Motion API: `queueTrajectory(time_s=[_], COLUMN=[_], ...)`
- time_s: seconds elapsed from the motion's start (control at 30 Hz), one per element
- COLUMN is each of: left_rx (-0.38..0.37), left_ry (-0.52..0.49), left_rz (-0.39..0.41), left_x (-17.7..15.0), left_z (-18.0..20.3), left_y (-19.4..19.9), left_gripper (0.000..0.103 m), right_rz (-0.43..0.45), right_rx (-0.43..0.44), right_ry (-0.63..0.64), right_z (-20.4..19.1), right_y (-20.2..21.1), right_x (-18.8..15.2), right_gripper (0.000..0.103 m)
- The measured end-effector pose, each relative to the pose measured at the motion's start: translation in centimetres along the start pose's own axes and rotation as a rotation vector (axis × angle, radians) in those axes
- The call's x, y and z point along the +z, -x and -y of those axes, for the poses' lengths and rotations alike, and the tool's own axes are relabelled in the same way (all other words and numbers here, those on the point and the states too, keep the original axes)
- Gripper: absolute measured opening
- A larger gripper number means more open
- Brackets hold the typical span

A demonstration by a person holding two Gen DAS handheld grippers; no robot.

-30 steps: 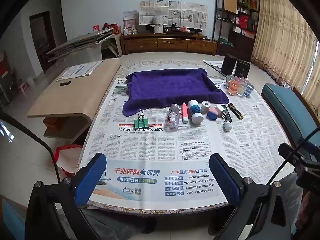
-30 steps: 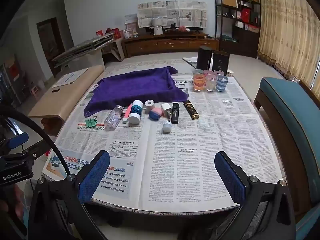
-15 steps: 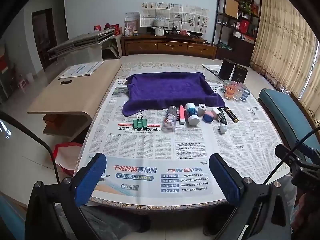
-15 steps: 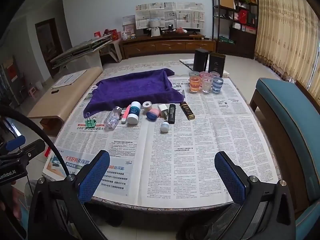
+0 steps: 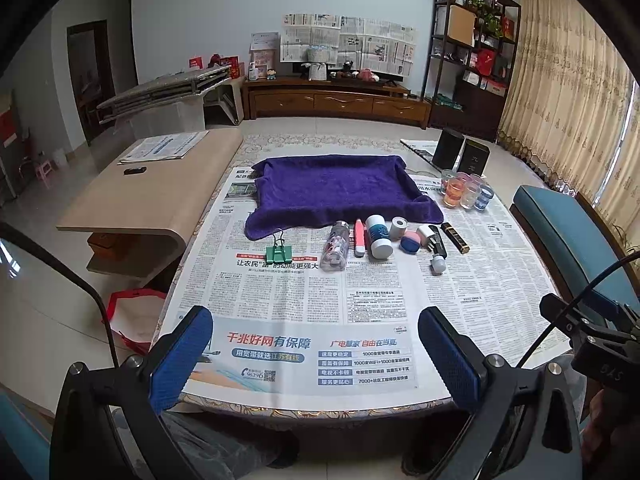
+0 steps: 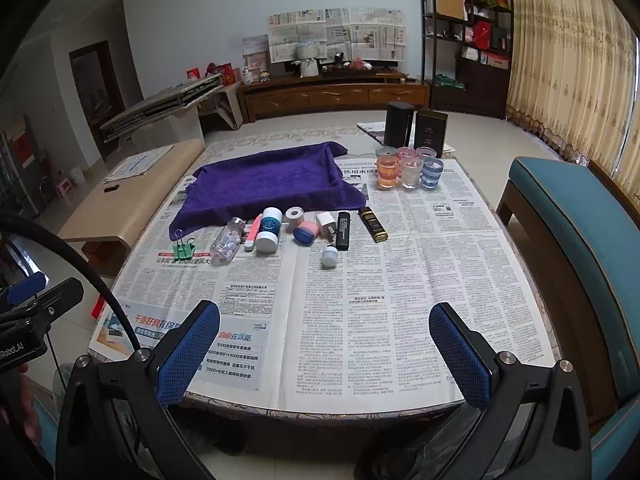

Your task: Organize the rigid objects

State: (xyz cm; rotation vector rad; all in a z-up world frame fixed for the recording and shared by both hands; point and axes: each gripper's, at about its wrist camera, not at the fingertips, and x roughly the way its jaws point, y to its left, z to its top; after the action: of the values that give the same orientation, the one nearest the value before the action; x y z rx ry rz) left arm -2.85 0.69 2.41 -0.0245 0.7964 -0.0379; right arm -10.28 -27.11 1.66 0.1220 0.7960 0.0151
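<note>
Soft daylight through the curtains (image 5: 568,80) at right; sharp focus, strong fisheye bending, dark vignetted corners.

Home living room: curtains (image 5: 560,80), TV cabinet (image 5: 336,101)

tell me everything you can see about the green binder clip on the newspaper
The green binder clip is a small clip with a green body and two thin wire handles that rise from it toward the purple towel, their loops reaching its front edge. It looks like painted metal. It sits on the newspaper at the left end of the row of small objects, apart from the clear bottle to its right. Neither gripper is near it.
</note>
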Motion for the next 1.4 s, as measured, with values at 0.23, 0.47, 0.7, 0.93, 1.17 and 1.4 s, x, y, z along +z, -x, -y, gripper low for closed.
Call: queueTrajectory(time_s=[0.23, 0.47, 0.7, 0.93, 1.17, 1.4], left_rx=[-0.001, -0.002, -0.006, -0.007, -0.008, -0.006], left_ry=[-0.007, -0.003, -0.005, -0.009, -0.01, -0.011], left_rz=[-0.005, -0.007, -0.006, -0.006, -0.008, -0.007], left_x=[-0.2, -0.3, -0.4, -0.6, -0.6, -0.6], left_z=[0.2, 0.1, 0.2, 0.3, 0.5, 0.5], left_y=[0.1, 0.1, 0.1, 0.2, 0.2, 0.2], left_gripper=[0.103, 0.103, 0.103, 0.103, 0.103, 0.103], right_rz=[0.007, 0.007, 0.006, 0.008, 0.011, 0.011], right_rx=[-0.001, -0.006, -0.008, -0.01, -0.016, -0.016], right_ry=[-0.008, -0.01, -0.009, -0.008, -0.01, -0.009], right_z=[0.1, 0.2, 0.2, 0.2, 0.4, 0.3], right_y=[0.3, 0.5, 0.5, 0.6, 0.9, 1.0], right_x=[-0.1, -0.2, -0.2, -0.2, -0.2, -0.1], right_gripper=[0.103, 0.103, 0.103, 0.103, 0.103, 0.103])
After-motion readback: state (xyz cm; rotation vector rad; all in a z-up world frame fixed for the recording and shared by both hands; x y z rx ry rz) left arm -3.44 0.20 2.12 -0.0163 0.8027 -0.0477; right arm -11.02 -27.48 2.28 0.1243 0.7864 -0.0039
